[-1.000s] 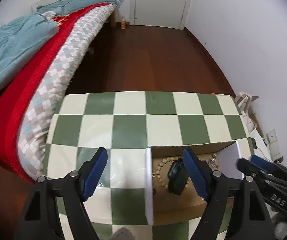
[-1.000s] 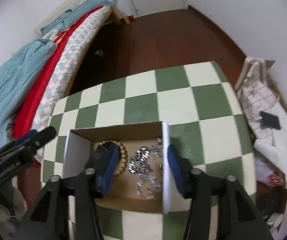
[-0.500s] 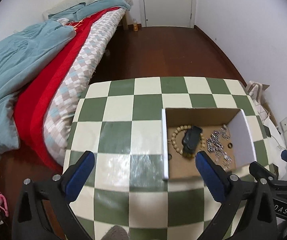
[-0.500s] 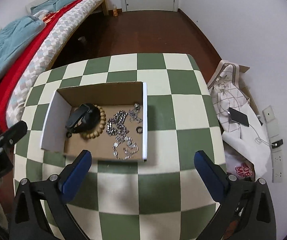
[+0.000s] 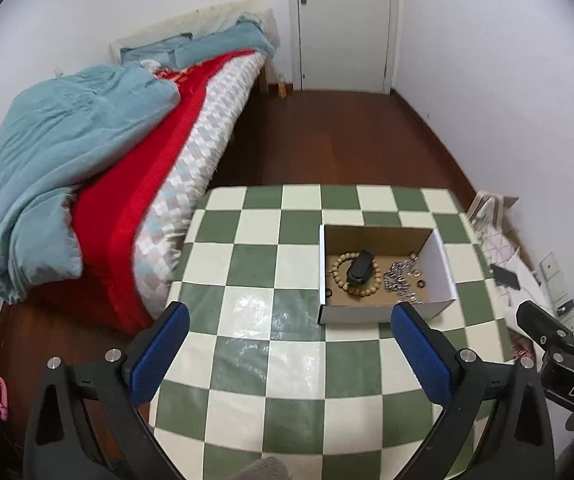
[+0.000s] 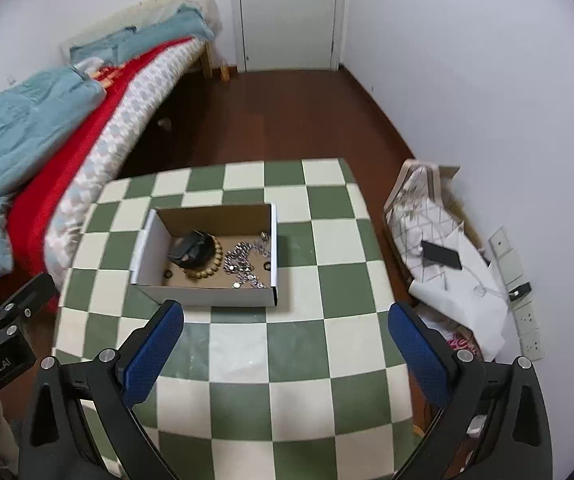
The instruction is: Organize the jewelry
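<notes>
So both my grippers have backed way off since a second ago. Back then they were right down at the cardboard box (image 6: 207, 256), and now they're hanging well above the near half of the checkered table (image 5: 255, 360) with the whole box in view ahead of them.

Left gripper (image 5: 291, 350) is spread wide with nothing between the pads. Same deal with the right gripper (image 6: 291, 350): jaws wide apart, empty.

All the jewelry sits inside the box, nothing loose on the tabletop that I can see. There's a wooden bead bracelet (image 5: 354, 274) toward the left side of the box floor with a black hair clip (image 5: 361, 267) lying on top of it. To the right of that is a tangle of silver chain (image 6: 245, 266), plus a couple of small dark rings: one (image 5: 420, 283) near the right wall, another (image 6: 169, 273) near the front left corner.

The bit that matters for whatever comes next: from the left gripper the box lies ahead and off to the right, from the right gripper it's ahead and off to the left, so it's basically between the two of them. The box's long side runs left-right across my view. I'd guess the right gripper is the handier one for the chain side, the left for the bracelet and clip.
</notes>
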### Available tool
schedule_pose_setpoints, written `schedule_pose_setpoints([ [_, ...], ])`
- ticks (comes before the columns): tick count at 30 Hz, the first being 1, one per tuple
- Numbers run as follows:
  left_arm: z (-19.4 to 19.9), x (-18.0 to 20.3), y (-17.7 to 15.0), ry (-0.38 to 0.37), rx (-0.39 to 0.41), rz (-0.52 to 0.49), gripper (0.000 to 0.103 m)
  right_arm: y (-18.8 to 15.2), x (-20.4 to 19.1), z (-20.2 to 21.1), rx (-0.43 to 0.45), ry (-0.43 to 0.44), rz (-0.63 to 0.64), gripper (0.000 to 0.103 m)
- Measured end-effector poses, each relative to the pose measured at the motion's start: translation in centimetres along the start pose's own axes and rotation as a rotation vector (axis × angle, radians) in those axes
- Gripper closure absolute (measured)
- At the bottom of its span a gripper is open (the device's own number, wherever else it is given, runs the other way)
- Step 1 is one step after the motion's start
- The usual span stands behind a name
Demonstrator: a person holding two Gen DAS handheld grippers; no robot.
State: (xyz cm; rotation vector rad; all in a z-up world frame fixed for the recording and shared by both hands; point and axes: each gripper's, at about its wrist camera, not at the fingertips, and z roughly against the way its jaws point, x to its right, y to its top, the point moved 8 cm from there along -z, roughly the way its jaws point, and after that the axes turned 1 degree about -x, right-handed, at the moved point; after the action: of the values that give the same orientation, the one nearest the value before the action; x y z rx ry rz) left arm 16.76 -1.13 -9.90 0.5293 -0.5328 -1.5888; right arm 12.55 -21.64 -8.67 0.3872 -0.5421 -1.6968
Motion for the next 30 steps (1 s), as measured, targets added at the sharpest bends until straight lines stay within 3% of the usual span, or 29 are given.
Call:
schedule_pose_setpoints([
  [14, 13.2, -0.1, -2.0, -0.046, 0.146, -0.012, 0.0, -3.4, 0.8, 14.7, 0.169, -0.018, -0.008, 0.0],
  [23, 17.1, -1.1, -4.2, -0.062, 0.147, 0.017, 0.0, -6.0, 0.4, 20.8, 0.229, -0.009, 0.003, 0.0],
  [30, 18.9, -0.9, -5.4, -0.078, 0.135, 0.01, 0.0, -7.4, 0.1, 22.6, 0.227, 0.008, 0.002, 0.0],
])
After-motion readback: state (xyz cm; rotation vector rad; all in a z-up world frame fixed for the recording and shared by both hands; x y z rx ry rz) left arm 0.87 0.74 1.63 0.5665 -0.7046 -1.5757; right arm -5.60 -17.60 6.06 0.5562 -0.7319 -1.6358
